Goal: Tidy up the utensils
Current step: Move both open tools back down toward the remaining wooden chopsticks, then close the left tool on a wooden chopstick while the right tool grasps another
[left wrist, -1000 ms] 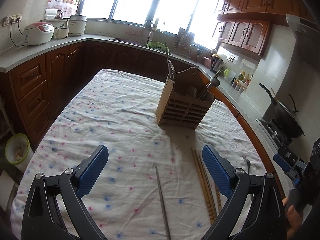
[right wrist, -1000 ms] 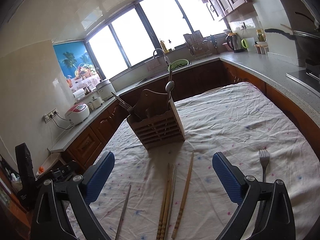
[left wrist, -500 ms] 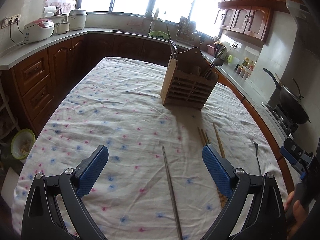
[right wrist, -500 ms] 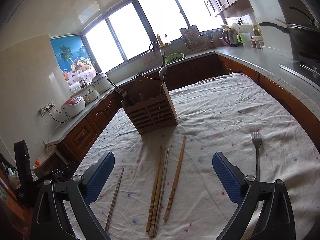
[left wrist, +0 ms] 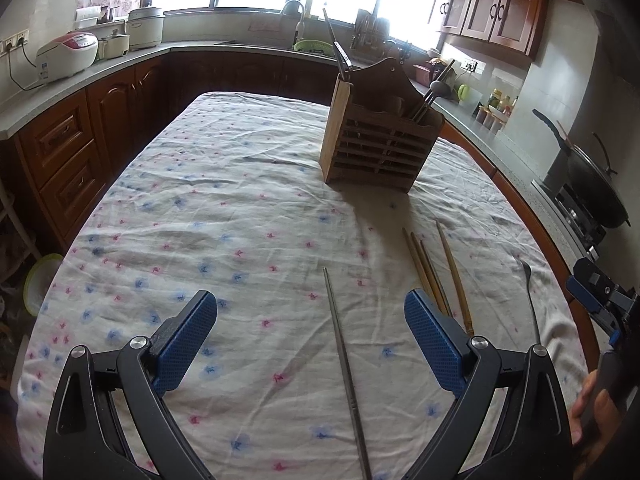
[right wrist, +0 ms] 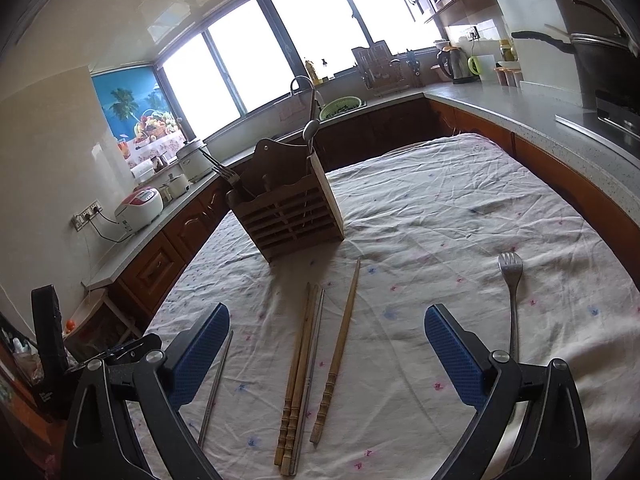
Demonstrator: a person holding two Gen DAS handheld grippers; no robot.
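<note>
A slatted wooden utensil holder [left wrist: 378, 148] [right wrist: 288, 212] stands on the floral tablecloth, with a few utensils in it. Wooden chopsticks [left wrist: 436, 272] [right wrist: 316, 356] lie in front of it, with a metal chopstick among them. A single metal chopstick [left wrist: 346, 364] [right wrist: 216, 384] lies to their left. A metal fork [right wrist: 512, 300] [left wrist: 531, 300] lies to the right. My left gripper [left wrist: 310, 340] is open above the single metal chopstick. My right gripper [right wrist: 326, 354] is open above the wooden chopsticks. Both are empty.
The tablecloth [left wrist: 224, 216] covers a table ringed by dark wooden cabinets and a grey counter. A wok [left wrist: 592, 188] sits on the stove at the right. Rice cookers [left wrist: 66, 56] stand on the left counter. The right gripper's body [left wrist: 604, 296] shows at the table's right edge.
Both grippers have pulled back and tilted down toward the table, so the holder looks farther away and more of the chopsticks and fork show. Both stay open.
</note>
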